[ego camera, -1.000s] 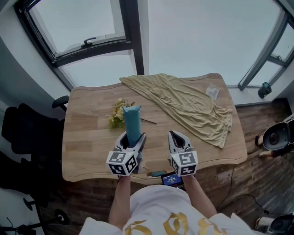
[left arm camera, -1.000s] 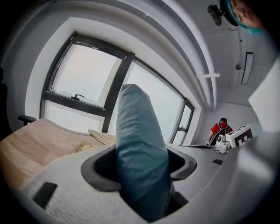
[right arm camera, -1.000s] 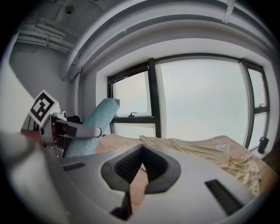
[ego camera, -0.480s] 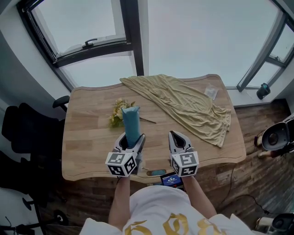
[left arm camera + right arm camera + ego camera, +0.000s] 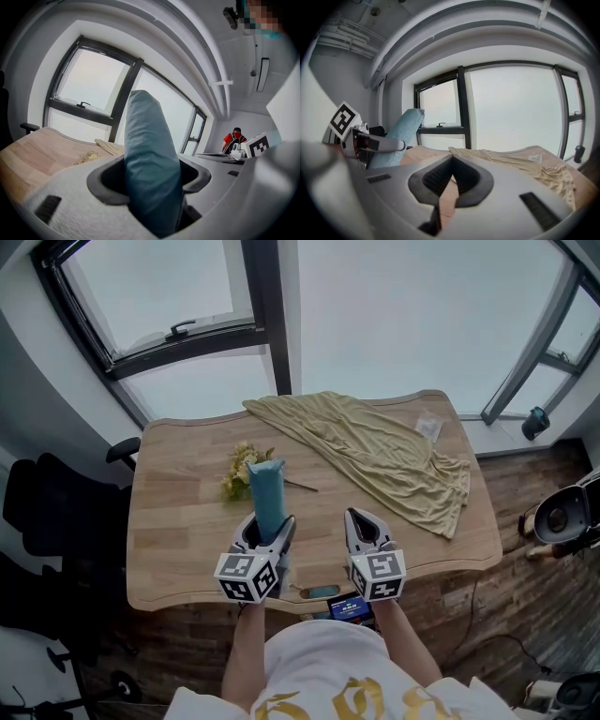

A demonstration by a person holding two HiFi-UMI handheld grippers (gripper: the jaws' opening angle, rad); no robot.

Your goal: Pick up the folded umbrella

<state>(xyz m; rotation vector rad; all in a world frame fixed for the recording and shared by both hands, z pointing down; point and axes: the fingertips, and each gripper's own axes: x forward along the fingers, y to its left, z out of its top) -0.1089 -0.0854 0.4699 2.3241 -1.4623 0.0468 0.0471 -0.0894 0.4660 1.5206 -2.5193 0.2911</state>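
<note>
The folded umbrella (image 5: 267, 488), in a teal sleeve, stands up and forward out of my left gripper (image 5: 267, 523), which is shut on its lower part above the wooden table's (image 5: 178, 521) near edge. In the left gripper view the umbrella (image 5: 150, 154) fills the gap between the jaws of the left gripper (image 5: 152, 178). My right gripper (image 5: 359, 517) hovers beside it on the right, shut with nothing in it. In the right gripper view the right gripper's (image 5: 451, 161) tips meet, and the umbrella (image 5: 396, 138) leans up at the left.
A beige cloth (image 5: 384, 451) is spread over the table's far right. A small bunch of pale dried flowers (image 5: 240, 470) lies just beyond the umbrella. A clear packet (image 5: 429, 428) sits on the cloth's far corner. A black chair (image 5: 47, 512) stands left of the table.
</note>
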